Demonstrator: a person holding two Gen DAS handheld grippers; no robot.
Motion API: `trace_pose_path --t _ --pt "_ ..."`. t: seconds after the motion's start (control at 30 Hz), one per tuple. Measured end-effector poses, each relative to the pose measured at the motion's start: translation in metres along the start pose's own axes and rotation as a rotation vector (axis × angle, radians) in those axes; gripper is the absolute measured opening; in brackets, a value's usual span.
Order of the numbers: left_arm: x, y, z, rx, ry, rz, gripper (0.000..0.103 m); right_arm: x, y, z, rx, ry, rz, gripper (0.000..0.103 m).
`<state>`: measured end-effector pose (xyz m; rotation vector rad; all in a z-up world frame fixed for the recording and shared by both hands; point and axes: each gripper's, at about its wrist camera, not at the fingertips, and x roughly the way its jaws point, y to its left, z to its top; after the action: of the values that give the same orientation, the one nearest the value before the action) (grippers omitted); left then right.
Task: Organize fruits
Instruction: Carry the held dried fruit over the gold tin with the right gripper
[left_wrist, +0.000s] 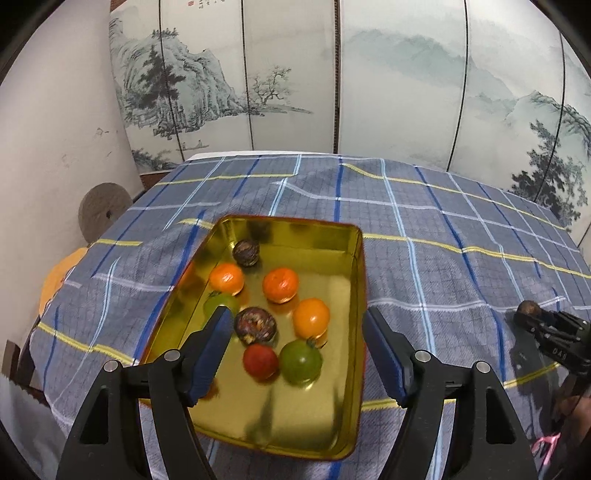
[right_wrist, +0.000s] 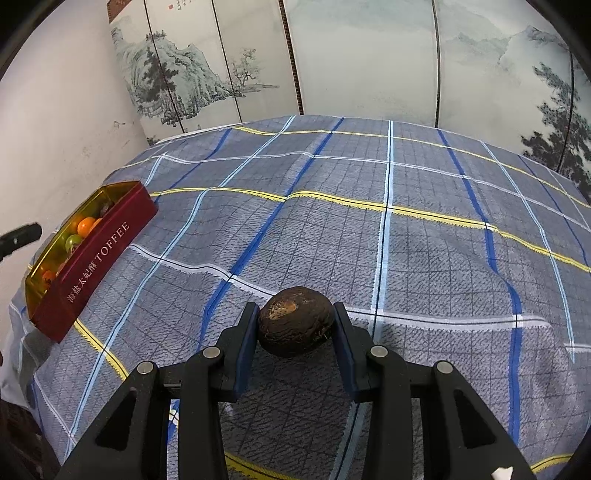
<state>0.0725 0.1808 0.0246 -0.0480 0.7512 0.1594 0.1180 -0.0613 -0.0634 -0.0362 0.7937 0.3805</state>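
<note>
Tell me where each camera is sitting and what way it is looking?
Left wrist: sits on the left gripper, looks down over its open fingers into the gold tin of fruits; the right gripper shows at right.
Right wrist: sits on the right gripper, looks along its fingers shut on a brown fruit, across the checked cloth.
Both share: the tin, the cloth, the brown fruit, the painted screen.

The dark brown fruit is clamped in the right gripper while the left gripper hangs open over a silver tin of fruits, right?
Nearly. The tin is gold inside with red outer walls, not silver; the left wrist view shows the gold lining. The rest stands: the right gripper is shut on the dark brown fruit, and the left gripper hangs open over the tin with nothing between its jaws.
</note>
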Motion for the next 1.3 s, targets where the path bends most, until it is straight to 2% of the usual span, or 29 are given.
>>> trace_pose_path --t 0.27,0.53,0.77,0.97,1.3 --pt "0.001 0.013 -0.012 -0.014 0.009 0.041 0.073 -0.013 0.005 -0.009 0.031 -0.011 0.021 0.036" --pt "0.001 0.027 -0.024 -0.059 0.026 0.039 0.073 -0.031 0.014 -0.019 0.051 -0.028 0.057 0.036" --pt "-0.010 0.043 -0.035 -0.080 0.011 0.068 0.073 -0.045 0.030 -0.024 0.041 -0.030 0.092 0.036" --pt "-0.019 0.067 -0.047 -0.101 0.002 0.124 0.073 -0.058 0.074 -0.017 -0.034 -0.043 0.163 0.036" --pt "-0.022 0.111 -0.062 -0.164 0.015 0.169 0.073 -0.063 0.181 0.015 -0.230 -0.062 0.310 0.036"
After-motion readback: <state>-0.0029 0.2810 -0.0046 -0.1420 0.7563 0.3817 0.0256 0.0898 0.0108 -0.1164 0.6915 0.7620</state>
